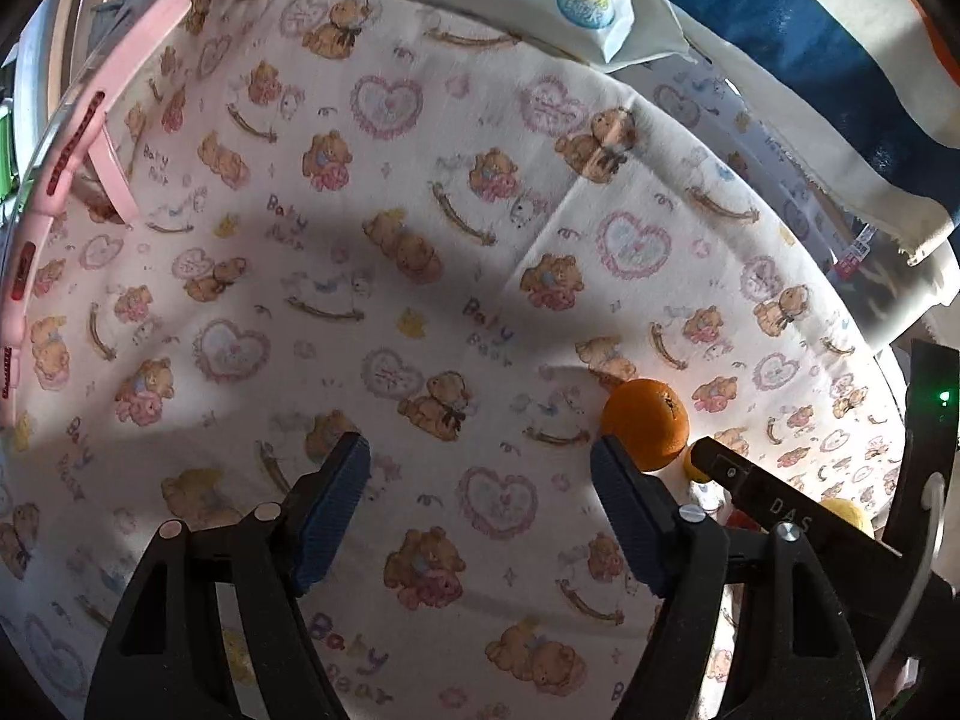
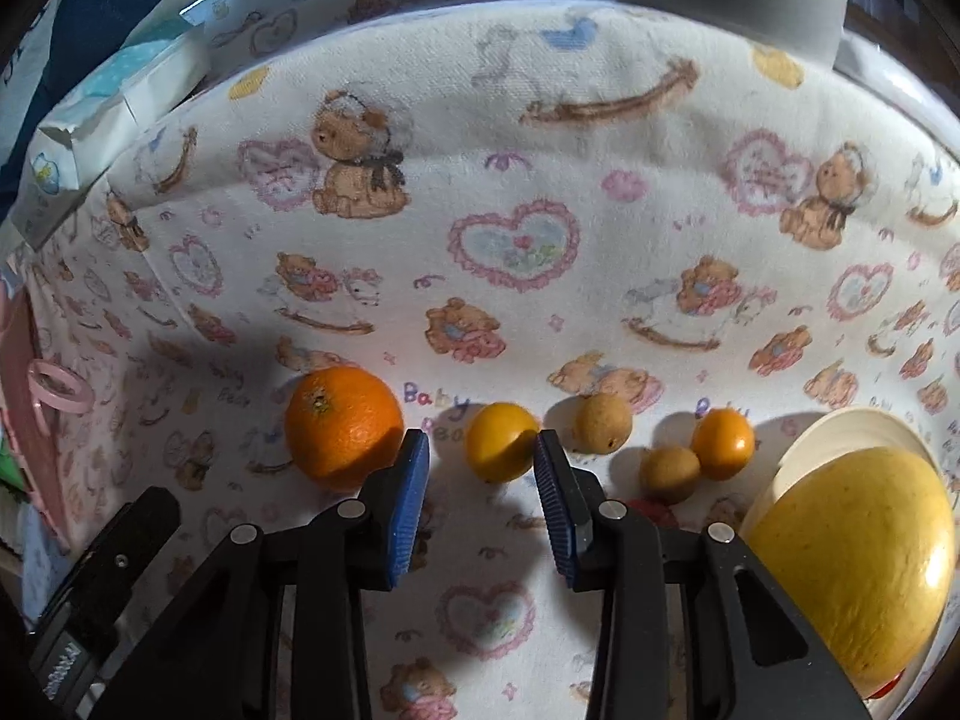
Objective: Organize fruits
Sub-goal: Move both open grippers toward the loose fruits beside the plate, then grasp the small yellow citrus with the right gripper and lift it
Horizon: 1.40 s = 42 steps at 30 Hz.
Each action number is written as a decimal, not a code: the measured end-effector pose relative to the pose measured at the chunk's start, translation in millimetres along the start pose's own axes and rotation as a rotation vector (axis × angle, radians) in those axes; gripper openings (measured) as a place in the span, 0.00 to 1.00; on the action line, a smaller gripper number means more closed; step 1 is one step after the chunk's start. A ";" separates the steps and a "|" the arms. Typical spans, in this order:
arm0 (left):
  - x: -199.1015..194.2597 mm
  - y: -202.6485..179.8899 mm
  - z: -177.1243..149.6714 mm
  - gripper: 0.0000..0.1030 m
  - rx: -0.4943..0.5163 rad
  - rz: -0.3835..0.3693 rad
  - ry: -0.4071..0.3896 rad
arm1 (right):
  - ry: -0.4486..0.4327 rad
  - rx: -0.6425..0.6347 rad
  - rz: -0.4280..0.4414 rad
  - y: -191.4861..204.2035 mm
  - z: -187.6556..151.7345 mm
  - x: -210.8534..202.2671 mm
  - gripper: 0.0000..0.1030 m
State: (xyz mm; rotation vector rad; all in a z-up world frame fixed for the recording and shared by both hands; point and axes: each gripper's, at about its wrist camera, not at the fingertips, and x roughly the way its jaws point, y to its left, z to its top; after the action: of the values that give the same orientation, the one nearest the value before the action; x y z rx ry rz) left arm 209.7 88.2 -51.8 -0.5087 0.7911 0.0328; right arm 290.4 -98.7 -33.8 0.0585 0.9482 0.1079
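Right claw angled steeply down over bear-print cloth, jaws part-open astride small yellow-orange fruit, pads apparently not yet pressing. Left claw tilted down, wide open, empty, orange beside its right finger.

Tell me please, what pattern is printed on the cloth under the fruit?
Teddy bears, pink hearts and rocking horses on the white cloth; the right wrist view shows it best.

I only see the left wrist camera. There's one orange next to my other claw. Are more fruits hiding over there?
Observer: Yes. A small yellow fruit sits between the tips of the right claw, with a gap still showing beside one pad.
Operator: Ooh! Is there anything really big?
Observer: A big yellow fruit sits by a cream plate, off to the claw's right.
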 end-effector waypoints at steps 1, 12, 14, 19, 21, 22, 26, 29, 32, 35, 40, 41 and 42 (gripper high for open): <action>-1.1 -0.4 -0.2 0.72 0.004 0.005 -0.008 | -0.002 -0.006 -0.004 0.2 -0.2 1.4 0.36; -8.4 -17.5 2.2 0.72 0.067 0.028 -0.044 | 0.001 -0.021 -0.009 -4.6 -7.1 11.2 0.27; -10.2 -19.9 3.7 0.72 0.084 0.049 -0.066 | 0.003 -0.018 0.016 -8.9 -12.3 4.2 0.27; -15.9 -26.8 3.5 0.72 0.121 0.040 -0.087 | -0.035 -0.099 0.043 -8.6 -35.4 -27.3 0.11; -18.1 -32.4 1.8 0.72 0.151 0.045 -0.097 | -0.024 -0.108 0.047 -10.4 -43.7 -33.7 0.11; -18.1 -35.6 0.8 0.72 0.163 0.046 -0.101 | -0.017 -0.109 0.055 -10.9 -46.2 -34.1 0.11; -17.3 -43.9 -3.8 0.72 0.194 0.050 -0.109 | -0.011 -0.089 0.040 -17.3 -54.7 -32.0 0.13; -18.3 -47.4 -6.2 0.72 0.216 0.064 -0.124 | 0.006 -0.068 0.038 -18.5 -50.5 -23.3 0.27; -21.2 -50.0 -6.6 0.72 0.235 0.069 -0.141 | 0.004 -0.078 0.033 -10.5 -46.8 -21.4 0.27; -21.3 -50.3 -6.6 0.72 0.239 0.075 -0.145 | 0.015 -0.075 0.037 -6.1 -40.6 -11.8 0.28; -18.7 -44.0 -3.9 0.72 0.209 0.067 -0.128 | 0.027 -0.058 0.039 -3.0 -30.4 0.8 0.28; -18.7 -43.3 -3.7 0.72 0.205 0.068 -0.129 | 0.029 -0.057 0.040 -2.4 -28.9 2.8 0.28; -18.8 -42.6 -3.3 0.72 0.201 0.067 -0.129 | 0.030 -0.056 0.041 -1.5 -27.8 4.9 0.28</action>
State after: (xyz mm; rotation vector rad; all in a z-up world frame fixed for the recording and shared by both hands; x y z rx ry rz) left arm 203.3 52.3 -22.8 -0.2868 0.6767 0.0466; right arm 270.8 -99.5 -54.1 0.0242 0.9733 0.1735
